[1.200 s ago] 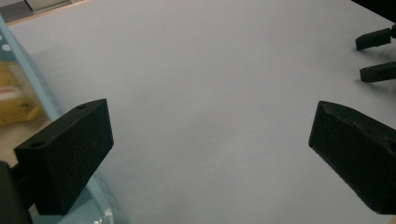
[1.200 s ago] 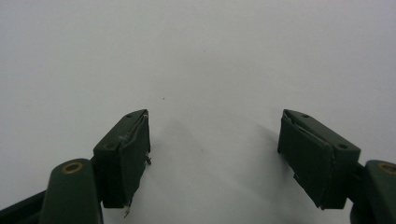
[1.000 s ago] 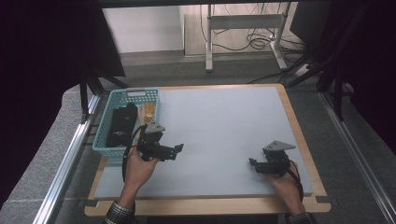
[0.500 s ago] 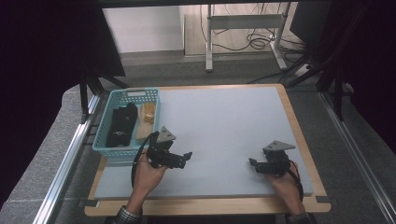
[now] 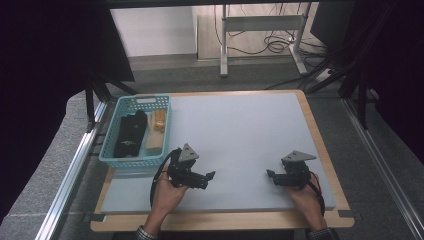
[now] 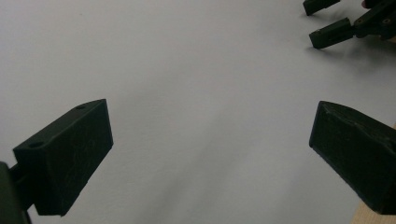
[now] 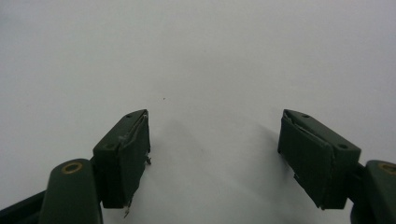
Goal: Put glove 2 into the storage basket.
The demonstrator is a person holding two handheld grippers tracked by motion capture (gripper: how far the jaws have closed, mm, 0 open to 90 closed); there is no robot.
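Observation:
A person's hands hold two black grippers low over a pale grey mat (image 5: pixel 240 135). My left gripper (image 5: pixel 209 176) sits at the front left of the mat and points right toward the other one; its jaws stand wide apart with nothing between them (image 6: pixel 210 149). My right gripper (image 5: pixel 270 176) rests at the front right, pointing left, also open and empty (image 7: pixel 215 154). In the left gripper view the right gripper's two fingertips (image 6: pixel 329 32) show at the top right corner.
A light blue basket (image 5: pixel 135 159) stands at the mat's left edge, holding a black object (image 5: pixel 129 132) and a tan one (image 5: pixel 157 131). The mat lies on a wooden board (image 5: pixel 220 221). Metal rails (image 5: pixel 70 180) run along both sides.
The left hand and its gripper have moved rightward and toward the front edge, away from the basket, turning to point at the right gripper. The right gripper has stayed put.

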